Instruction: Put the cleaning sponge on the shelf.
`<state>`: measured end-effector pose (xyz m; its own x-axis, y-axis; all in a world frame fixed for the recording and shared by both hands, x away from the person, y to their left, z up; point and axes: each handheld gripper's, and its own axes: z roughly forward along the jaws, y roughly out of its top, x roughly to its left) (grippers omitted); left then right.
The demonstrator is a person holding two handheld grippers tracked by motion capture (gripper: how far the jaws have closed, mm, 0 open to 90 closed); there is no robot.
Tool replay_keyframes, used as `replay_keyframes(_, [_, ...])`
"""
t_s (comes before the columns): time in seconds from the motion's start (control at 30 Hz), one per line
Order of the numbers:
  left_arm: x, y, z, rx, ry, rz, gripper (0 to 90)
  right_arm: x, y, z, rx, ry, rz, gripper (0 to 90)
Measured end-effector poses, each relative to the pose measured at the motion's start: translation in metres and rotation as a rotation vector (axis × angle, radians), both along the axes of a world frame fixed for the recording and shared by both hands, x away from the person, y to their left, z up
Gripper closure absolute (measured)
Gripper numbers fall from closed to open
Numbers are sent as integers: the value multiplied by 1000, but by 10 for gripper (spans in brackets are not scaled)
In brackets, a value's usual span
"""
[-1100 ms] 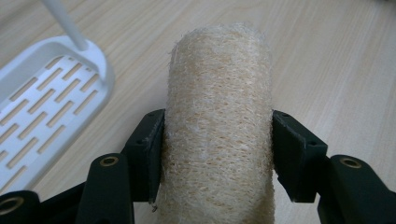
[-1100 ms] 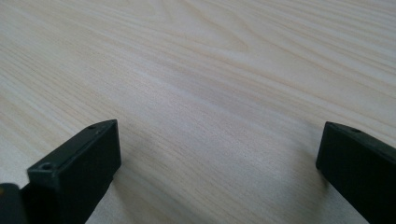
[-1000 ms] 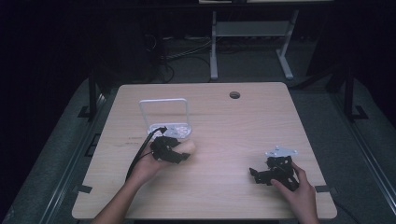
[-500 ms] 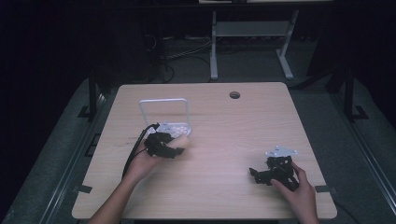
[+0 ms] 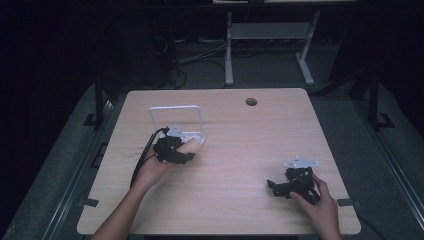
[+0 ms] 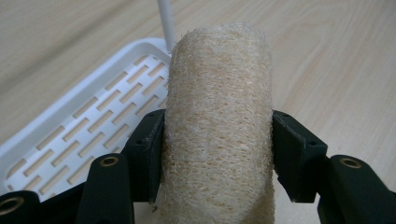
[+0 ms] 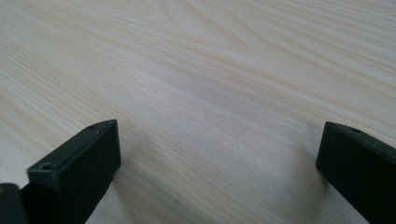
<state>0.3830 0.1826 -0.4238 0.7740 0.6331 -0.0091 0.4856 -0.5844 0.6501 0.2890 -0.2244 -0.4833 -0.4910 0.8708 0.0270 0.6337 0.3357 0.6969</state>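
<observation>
The loofah sponge (image 6: 217, 126) sits clamped between the 2 jaws of the left gripper (image 5: 172, 148), which press into its flanks, and it hangs at the near edge of the white slotted tray (image 6: 88, 123); over the last second this gripper has carried it forward from the bare table (image 5: 240, 130) to the tray with the upright wire handle (image 5: 175, 107), so a placing into the tray looks to be the step in hand, not yet done. The left gripper view shows the sponge's coarse fibre and the tray's slots, while the high view gives only a pale tip beside the tray; the right gripper (image 5: 292, 185) has stayed resting on the table well apart, its jaws spread wide on nothing.
</observation>
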Motion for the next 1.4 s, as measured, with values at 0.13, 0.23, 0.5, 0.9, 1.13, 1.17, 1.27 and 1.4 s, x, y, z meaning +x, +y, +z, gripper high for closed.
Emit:
replay_keyframes(0.13, [6,1,3,5,2,13,410,0,0,0,0,0,0,0])
replay_keyframes(0.23, [11,2,3,12,0,16,410,0,0,0,0,1,0,0])
replay_keyframes(0.5, [23,1,0,28,5,38,410,0,0,0,1,1,0,0])
replay_keyframes(0.9, [42,0,-9,48,15,86,409,0,0,0,0,0,0,0])
replay_keyframes(1.13, [48,-3,-14,71,17,94,408,0,0,0,1,0,0,0])
replay_keyframes(1.17, [49,-4,-15,71,19,99,408,0,0,0,1,0,0,0])
replay_keyframes(1.27, [50,-5,-18,82,19,108,408,0,0,0,1,0,0,0])
replay_keyframes(1.4, [52,-5,-20,92,19,109,407,0,0,0,1,0,0,0])
